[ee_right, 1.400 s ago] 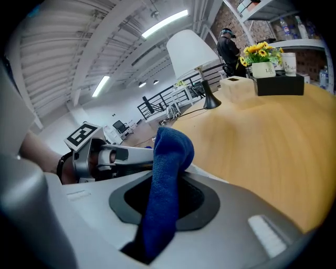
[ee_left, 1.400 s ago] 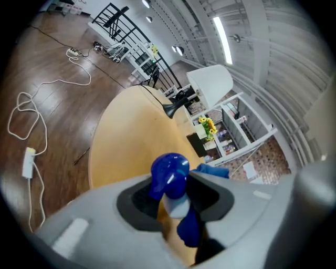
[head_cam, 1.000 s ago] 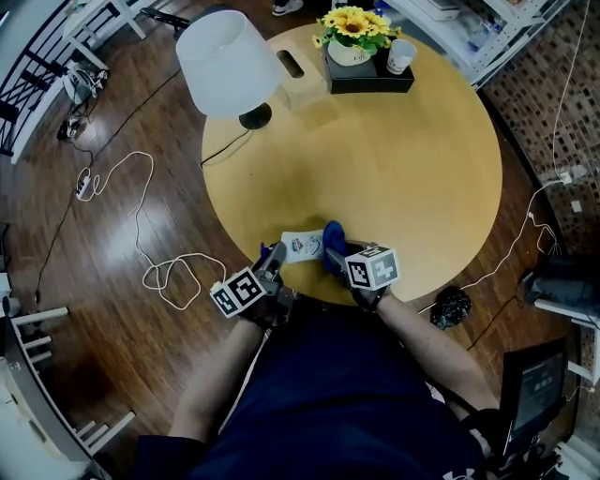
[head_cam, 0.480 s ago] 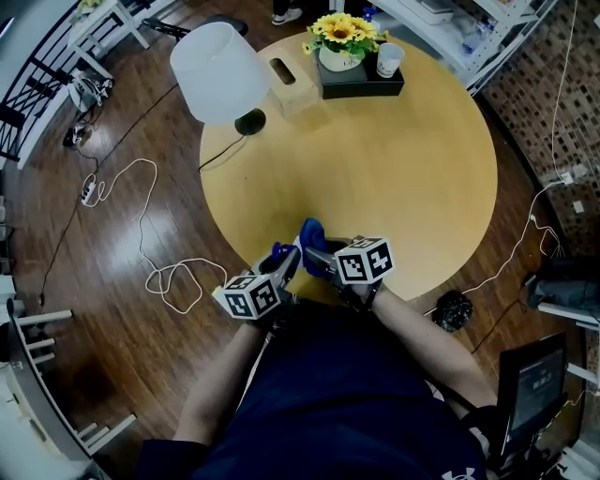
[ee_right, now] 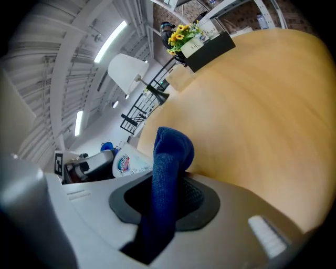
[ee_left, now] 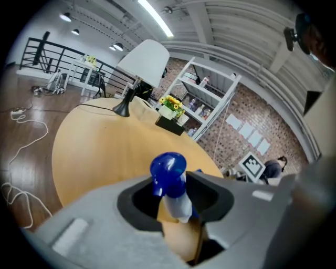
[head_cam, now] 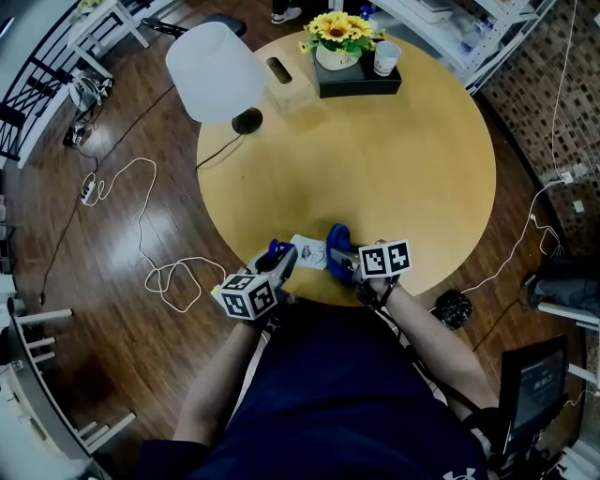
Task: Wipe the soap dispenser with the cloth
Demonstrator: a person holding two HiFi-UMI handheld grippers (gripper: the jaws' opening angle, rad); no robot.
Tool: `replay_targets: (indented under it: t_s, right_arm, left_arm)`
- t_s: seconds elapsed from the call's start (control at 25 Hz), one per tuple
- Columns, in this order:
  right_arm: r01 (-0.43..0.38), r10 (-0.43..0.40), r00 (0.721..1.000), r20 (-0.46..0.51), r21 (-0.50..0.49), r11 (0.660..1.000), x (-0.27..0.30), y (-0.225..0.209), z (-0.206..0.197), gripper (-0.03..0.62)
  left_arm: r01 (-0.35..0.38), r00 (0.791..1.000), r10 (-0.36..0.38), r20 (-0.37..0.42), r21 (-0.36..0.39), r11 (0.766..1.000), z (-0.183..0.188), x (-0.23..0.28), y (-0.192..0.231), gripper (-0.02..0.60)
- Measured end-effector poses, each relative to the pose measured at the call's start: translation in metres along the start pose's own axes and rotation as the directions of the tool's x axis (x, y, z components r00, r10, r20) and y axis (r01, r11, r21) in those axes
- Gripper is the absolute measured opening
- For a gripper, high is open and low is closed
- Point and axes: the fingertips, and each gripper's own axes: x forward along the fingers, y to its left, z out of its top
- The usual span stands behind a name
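Closest in, over the near edge of the round table (head_cam: 441,187), the left gripper (head_cam: 278,258) is clenching the soap dispenser (head_cam: 309,251) by the neck just under its blue pump head (ee_left: 168,169). The right gripper (head_cam: 345,261) is pinching a fold of the blue cloth (head_cam: 337,240), which is sticking up past its jaws. The dispenser is lying nearly level, its long axis running along the table's near edge, with the pump end at the left jaws and the white body reaching toward the right gripper. The cloth is sitting just beside the far end of that body, on the person's right of it; whether it is touching, no view is showing. So the right hand is the nearer one for the wipe, and a stroke is likely going to travel leftward along the body toward the pump. Beyond the grippers the table's middle is giving open room. Only at the far edge are a lamp (head_cam: 211,70) and a black tray (head_cam: 361,82) with flowers (head_cam: 339,26) and a cup (head_cam: 385,58) standing, well apart.
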Motion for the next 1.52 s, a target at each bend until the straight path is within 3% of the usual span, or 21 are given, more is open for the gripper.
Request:
replay_targets:
  t_s: [0.16,0.28,0.36,0.6,0.96,1.12,1.2,1.24,1.28,1.32,1.36,1.44,1.48,1.52]
  right_arm:
    - [-0.142,0.145,0.988,0.053,-0.055,0.988,-0.002,0.058,0.040,0.095]
    - [-0.194,0.199,0.980,0.028,-0.124,0.973,0.005,0.088,0.050,0.095]
    - [-0.176,0.180,0.983,0.019,-0.140,0.974,0.010,0.084,0.048,0.095]
    - [-0.104,0.104,0.994,-0.014,-0.005,0.995,0.009,0.023,0.017,0.095]
    - [-0.031,0.034,0.998,-0.054,0.059,0.998,0.006,-0.021,-0.013,0.095]
    - [-0.004,0.009,0.998,-0.056,0.080,0.997,0.005,-0.026,-0.015,0.095]
    - [0.013,-0.009,0.999,-0.048,0.078,0.997,0.003,-0.028,-0.014,0.096]
    - [0.023,-0.021,0.999,-0.037,0.076,0.997,0.000,-0.030,-0.012,0.095]
    - [0.033,-0.032,0.999,-0.022,0.077,0.996,-0.004,-0.031,-0.010,0.095]
    - [0.041,-0.041,0.999,-0.004,0.080,0.996,-0.008,-0.033,-0.007,0.095]
    - [0.046,-0.047,0.999,0.012,0.085,0.995,-0.013,-0.035,-0.004,0.095]
    - [0.056,-0.060,0.998,0.037,0.094,0.994,-0.022,-0.039,0.000,0.096]
    - [0.062,-0.066,0.997,0.045,0.098,0.993,-0.025,-0.041,0.001,0.095]
    - [0.065,-0.071,0.996,0.052,0.101,0.993,-0.028,-0.043,0.001,0.095]
  left_arm:
    - [0.032,0.999,-0.028,-0.031,0.111,0.993,0.000,0.002,-0.012,0.137]
    - [0.041,0.999,-0.035,-0.035,0.182,0.982,0.004,0.003,-0.023,0.137]
    - [0.036,0.999,-0.030,-0.034,0.192,0.981,0.005,0.003,-0.025,0.138]
    - [0.038,0.999,-0.031,-0.042,0.192,0.981,0.008,0.006,-0.025,0.138]
    - [0.050,0.998,-0.037,-0.057,0.234,0.971,0.011,0.007,-0.031,0.138]
    - [0.067,0.995,-0.041,-0.094,0.285,0.956,0.010,0.013,-0.037,0.140]
    - [0.086,0.991,-0.041,-0.130,0.363,0.928,0.005,0.019,-0.041,0.140]
    - [0.111,0.986,-0.046,-0.158,0.438,0.892,0.000,0.022,-0.045,0.140]
    - [0.155,0.978,-0.055,-0.200,0.531,0.833,-0.005,0.025,-0.053,0.138]
    - [0.217,0.965,-0.065,-0.254,0.631,0.745,-0.012,0.028,-0.065,0.138]
    - [0.289,0.945,-0.068,-0.318,0.723,0.628,-0.019,0.029,-0.077,0.137]
    - [0.427,0.895,-0.038,-0.444,0.831,0.356,-0.036,0.028,-0.094,0.137]
    - [0.481,0.870,-0.010,-0.493,0.843,0.242,-0.043,0.025,-0.098,0.138]
    - [0.519,0.849,0.019,-0.528,0.840,0.160,-0.048,0.022,-0.098,0.138]
